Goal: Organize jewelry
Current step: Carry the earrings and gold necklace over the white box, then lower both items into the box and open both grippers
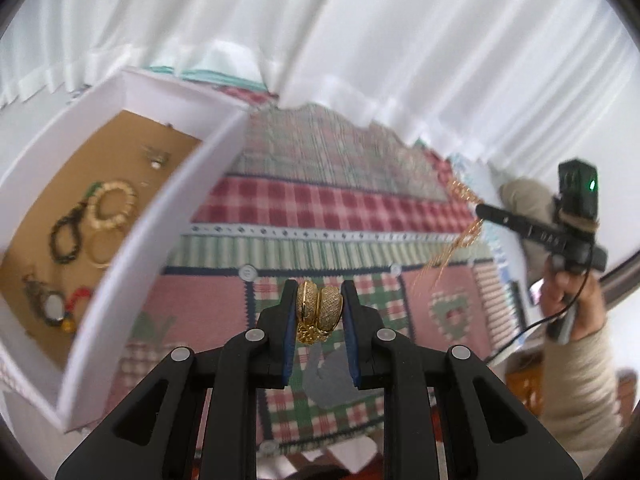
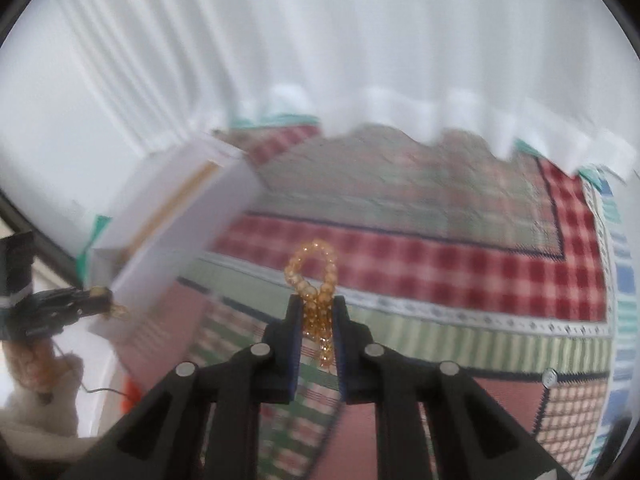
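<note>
Here the gold mesh earrings [image 1: 319, 307] sit pinched between the pads of the left gripper [image 1: 318, 300], raised above the patchwork cloth [image 1: 320, 200]. The right gripper [image 2: 317, 312] is clamped on an amber bead bracelet [image 2: 314, 276], its loop standing above the fingertips. A white box [image 1: 160, 216] holding other jewelry lies to the left on the cloth.

Patchwork quilt [image 1: 328, 208], white curtain [image 1: 400, 40]
</note>
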Available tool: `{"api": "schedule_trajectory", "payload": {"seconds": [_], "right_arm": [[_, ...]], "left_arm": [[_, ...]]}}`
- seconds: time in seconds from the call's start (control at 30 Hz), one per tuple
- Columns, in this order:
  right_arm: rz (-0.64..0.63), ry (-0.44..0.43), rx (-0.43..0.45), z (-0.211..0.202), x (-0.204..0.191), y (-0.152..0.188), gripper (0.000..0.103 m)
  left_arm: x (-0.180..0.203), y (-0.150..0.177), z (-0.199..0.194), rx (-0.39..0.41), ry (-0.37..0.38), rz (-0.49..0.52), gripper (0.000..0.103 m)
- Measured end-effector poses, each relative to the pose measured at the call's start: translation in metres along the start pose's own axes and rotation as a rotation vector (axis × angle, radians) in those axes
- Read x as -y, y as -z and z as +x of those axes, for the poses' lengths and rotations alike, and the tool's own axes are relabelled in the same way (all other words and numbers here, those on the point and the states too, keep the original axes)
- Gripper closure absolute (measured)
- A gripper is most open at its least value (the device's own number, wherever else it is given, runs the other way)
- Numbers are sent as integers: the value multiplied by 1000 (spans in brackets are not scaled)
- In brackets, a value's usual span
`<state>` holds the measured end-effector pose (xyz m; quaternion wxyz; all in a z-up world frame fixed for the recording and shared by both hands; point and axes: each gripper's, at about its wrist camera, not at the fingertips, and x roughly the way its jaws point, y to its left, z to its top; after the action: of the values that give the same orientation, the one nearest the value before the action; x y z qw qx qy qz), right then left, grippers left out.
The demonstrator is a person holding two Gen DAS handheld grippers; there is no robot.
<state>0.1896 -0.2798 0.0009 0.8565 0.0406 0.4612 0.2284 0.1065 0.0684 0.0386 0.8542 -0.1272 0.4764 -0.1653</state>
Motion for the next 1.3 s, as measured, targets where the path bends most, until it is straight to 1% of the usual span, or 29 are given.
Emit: {"api": "schedule_trajectory", "payload": {"seconds": [0.13, 0.23, 0.33, 0.43, 0.5, 0.63, 0.73, 0.9, 1.07, 1.17, 1.23, 1.27, 1.3], "right_arm": [[-62, -96, 41, -12, -54, -26, 89], [-111, -177, 69, -17, -102, -51, 89], [-149, -242, 77, -10, -146, -79, 89], [-190, -275, 80, 2, -186, -101, 89], [-218, -300, 78, 17, -216, -118, 89], [-258, -344, 51, 50, -262, -135, 89], [-288, -371, 15, 73, -297, -138, 89], [-341, -386, -39, 117, -336, -134, 89], [-364, -385, -94, 166, -355, -122, 89], [-355, -370, -155, 200, -360, -111, 89], [-355, -341, -200, 225, -361, -100, 89], [-354, -326, -221, 236, -360, -95, 88], [-348, -316, -240, 247, -360, -91, 86]], "left_arm": [[-33, -9, -57, 75, -52, -51, 83], [-64, -14, -91, 124, -113, -84, 83], [-97, -20, -109, 153, -180, -123, 83], [-133, -23, -113, 160, -252, -167, 83], [-155, -22, -111, 154, -287, -195, 83], [-201, -18, -97, 122, -337, -264, 83], [-232, -17, -84, 103, -362, -309, 83], [-259, -18, -70, 95, -386, -342, 83], [-277, -20, -44, 84, -416, -360, 83], [-284, -16, -26, 72, -433, -371, 82], [-287, -13, -12, 65, -447, -376, 81], [-288, -11, -8, 64, -456, -375, 78], [-287, -8, -2, 62, -467, -370, 69]]}}
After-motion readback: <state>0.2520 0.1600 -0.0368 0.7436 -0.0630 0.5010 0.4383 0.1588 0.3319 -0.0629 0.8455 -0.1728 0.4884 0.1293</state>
